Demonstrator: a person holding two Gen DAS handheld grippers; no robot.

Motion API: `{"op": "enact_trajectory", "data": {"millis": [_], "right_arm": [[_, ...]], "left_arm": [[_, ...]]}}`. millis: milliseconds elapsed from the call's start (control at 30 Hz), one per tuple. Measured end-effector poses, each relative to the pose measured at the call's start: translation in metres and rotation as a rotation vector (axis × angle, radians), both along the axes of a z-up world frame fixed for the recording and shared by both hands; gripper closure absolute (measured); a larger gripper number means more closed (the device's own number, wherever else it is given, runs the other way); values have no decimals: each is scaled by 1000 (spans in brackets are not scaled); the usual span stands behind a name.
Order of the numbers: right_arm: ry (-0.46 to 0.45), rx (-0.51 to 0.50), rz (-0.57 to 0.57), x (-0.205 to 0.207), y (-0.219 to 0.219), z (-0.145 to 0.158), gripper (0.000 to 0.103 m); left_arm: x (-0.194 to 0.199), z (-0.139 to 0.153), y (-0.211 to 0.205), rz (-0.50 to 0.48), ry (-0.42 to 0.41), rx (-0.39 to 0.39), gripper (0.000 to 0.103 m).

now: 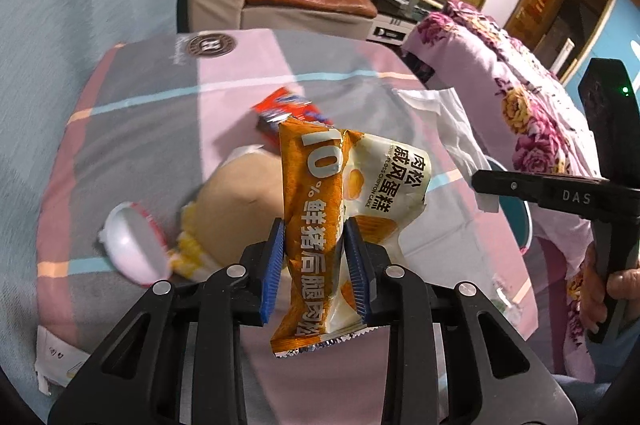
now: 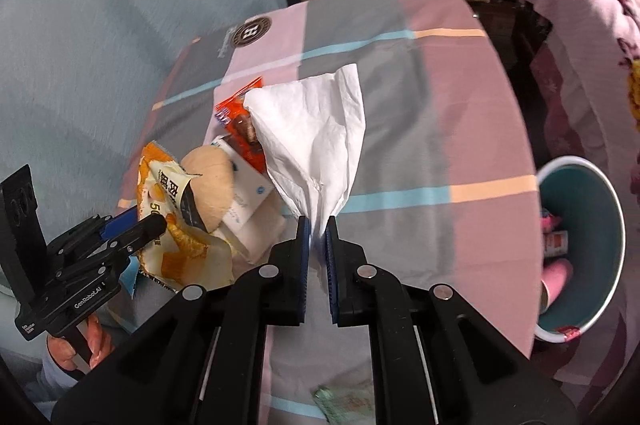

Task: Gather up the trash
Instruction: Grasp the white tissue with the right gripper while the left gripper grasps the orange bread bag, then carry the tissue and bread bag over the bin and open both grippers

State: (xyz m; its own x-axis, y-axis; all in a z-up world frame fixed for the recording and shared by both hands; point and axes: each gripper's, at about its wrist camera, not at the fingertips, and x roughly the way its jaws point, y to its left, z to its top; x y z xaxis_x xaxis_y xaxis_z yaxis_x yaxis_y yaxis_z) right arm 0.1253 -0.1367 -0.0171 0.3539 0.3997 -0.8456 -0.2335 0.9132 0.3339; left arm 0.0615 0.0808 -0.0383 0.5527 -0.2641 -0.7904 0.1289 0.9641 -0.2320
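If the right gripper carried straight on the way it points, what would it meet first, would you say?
Probably the bare checked tablecloth: beyond the white tissue the right gripper holds, nothing else seems in line, though depth is unclear.

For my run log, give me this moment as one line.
left tongs: shut on orange cake wrapper | right tongs: shut on white tissue | bin: beside table, right | red wrapper: on table

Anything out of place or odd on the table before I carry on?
Nothing damaged or spilled. Left gripper holds the orange cake wrapper, right gripper the white tissue. A red snack wrapper remains on the tablecloth.
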Motion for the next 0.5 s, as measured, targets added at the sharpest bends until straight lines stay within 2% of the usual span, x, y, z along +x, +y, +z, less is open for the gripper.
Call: {"op": "enact_trajectory", "data": {"millis": [500], "right_arm": [[-60,34,-156,-22,-95,14,95]], "left_arm": [[27,20,-108,-164,-40,25,72]]}}
